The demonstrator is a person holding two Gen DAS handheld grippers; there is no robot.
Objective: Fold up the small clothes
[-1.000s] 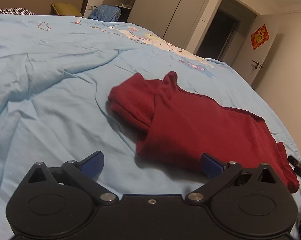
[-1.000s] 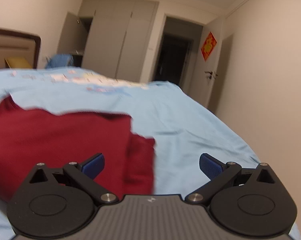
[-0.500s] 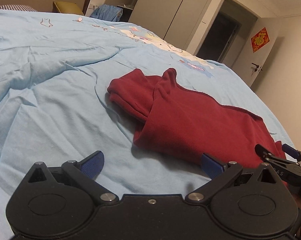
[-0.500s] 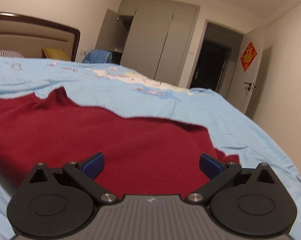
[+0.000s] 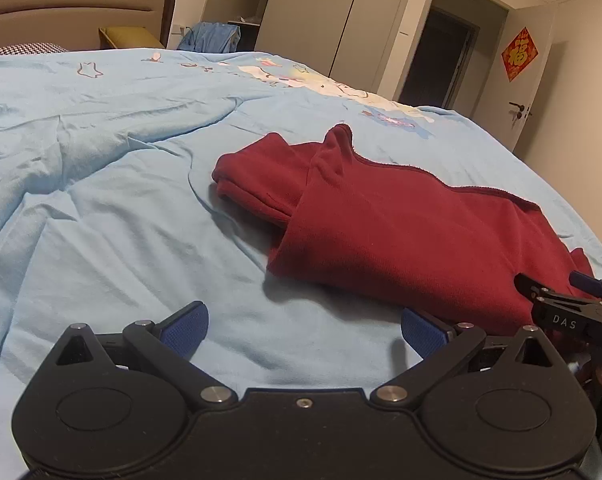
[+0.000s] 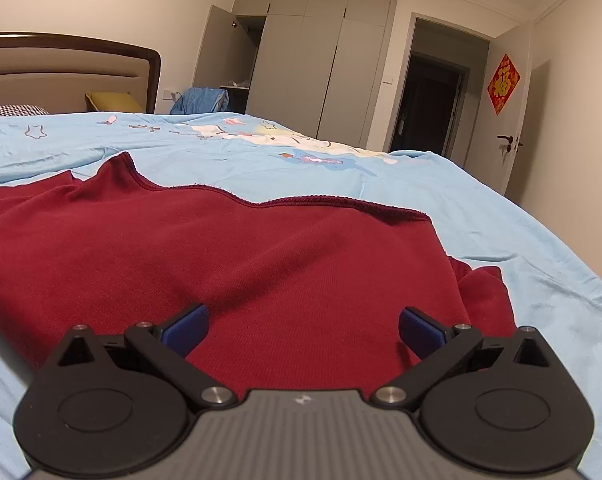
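Since a second ago the right gripper [image 6: 303, 330] has swung from the garment's right-hand edge to sit squarely over the near hem, and it now pokes into the left wrist view at 4 o'clock; the left gripper [image 5: 303, 330] has only eased a little lower over the sheet.

Both tools are spread wide and hold nothing. The left one hovers above bare light-blue bedsheet [image 5: 113, 216], its right finger near the garment's near-left corner. The right one has red cloth filling the gap between its fingers, though whether the pads touch the fabric I cannot tell.

The dark red sweater [image 5: 413, 240] lies on the bed right of centre in the left view, from about 12 o'clock round to 4. It looks partly folded: a layer is turned over the body, and a doubled sleeve or side section [image 5: 257, 178] sticks out at 11 o'clock. A loose flap [image 6: 485, 296] spills past the right side. At least one more fold and some tidying seem left.

For room, the sheet is open to the left and beyond the garment's far edge [image 6: 321, 201], rumpled but free of objects. The mattress falls away on the right, so folding leftward or away from the person looks safest.
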